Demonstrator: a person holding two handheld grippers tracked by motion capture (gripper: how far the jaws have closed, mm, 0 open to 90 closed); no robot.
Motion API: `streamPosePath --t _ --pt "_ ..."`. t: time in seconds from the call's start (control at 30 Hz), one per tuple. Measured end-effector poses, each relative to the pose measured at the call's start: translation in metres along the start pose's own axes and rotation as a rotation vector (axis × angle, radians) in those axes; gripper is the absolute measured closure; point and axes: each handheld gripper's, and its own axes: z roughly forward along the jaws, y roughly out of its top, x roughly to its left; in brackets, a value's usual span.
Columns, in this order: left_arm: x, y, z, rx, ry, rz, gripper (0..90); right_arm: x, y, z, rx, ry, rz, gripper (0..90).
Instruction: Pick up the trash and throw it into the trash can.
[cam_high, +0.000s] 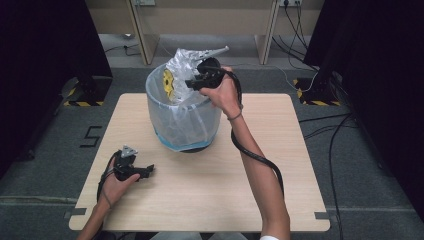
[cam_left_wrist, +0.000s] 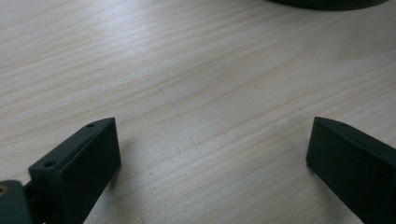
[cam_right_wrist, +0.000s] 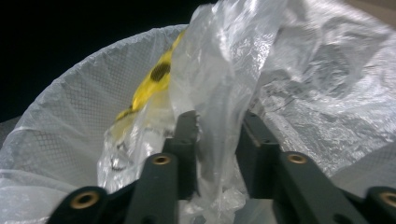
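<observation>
A mesh waste bin (cam_high: 182, 117) lined with a clear plastic bag (cam_high: 187, 65) stands at the middle back of the wooden table (cam_high: 200, 190). My right gripper (cam_high: 192, 82) is over the bin's rim, shut on a gathered fold of the bag (cam_right_wrist: 219, 116), which rises above the bin. Something yellow with dark spots (cam_high: 168, 84) lies inside the bag (cam_right_wrist: 152, 84). My left gripper (cam_high: 149, 170) rests low on the table at the front left, open, with bare wood between its fingers (cam_left_wrist: 84, 158).
The bin's dark base (cam_left_wrist: 327, 3) shows at the top edge of the left gripper view. Black curtains (cam_high: 45, 60) flank the table on both sides. Cables (cam_high: 330, 130) run over the floor at the right. A wooden frame (cam_high: 205, 20) stands behind.
</observation>
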Motion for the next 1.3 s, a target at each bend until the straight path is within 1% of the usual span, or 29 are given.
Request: streamPosePath --t 0.03,0.2,0.5,0.8,0.87,1.03,1.1,1.13,1.17,1.3 --pt "0.000 0.000 0.000 0.000 0.000 0.000 2.0 0.001 0.001 -0.002 -0.006 -0.009 0.014 59.3" --pt "0.000 0.000 0.000 0.000 0.000 0.000 2.0 0.002 0.004 -0.008 -0.029 -0.014 0.017 56.8" --pt "0.000 0.000 0.000 0.000 0.000 0.000 2.0 -0.002 0.004 -0.017 -0.037 -0.026 0.029 55.8" --pt "0.000 0.000 0.000 0.000 0.000 0.000 2.0 -0.008 -0.002 -0.026 -0.039 -0.034 0.035 54.8" --pt "0.000 0.000 0.000 0.000 0.000 0.000 2.0 -0.011 -0.005 -0.031 -0.041 -0.039 0.038 54.0" --pt "0.000 0.000 0.000 0.000 0.000 0.000 2.0 -0.014 -0.011 -0.037 -0.048 -0.047 0.052 52.5" --pt "0.000 0.000 0.000 -0.002 -0.001 -0.002 2.0 -0.019 -0.017 -0.043 -0.047 -0.060 0.058 51.8" --pt "0.000 0.000 0.000 -0.002 -0.001 -0.002 2.0 -0.019 -0.017 -0.043 -0.047 -0.060 0.058 51.8" --pt "0.000 0.000 0.000 -0.002 -0.001 -0.002 2.0 -0.021 -0.020 -0.046 -0.051 -0.070 0.064 50.3" --pt "0.000 0.000 0.000 -0.002 0.000 -0.003 2.0 -0.024 -0.024 -0.054 -0.063 -0.081 0.076 48.2"
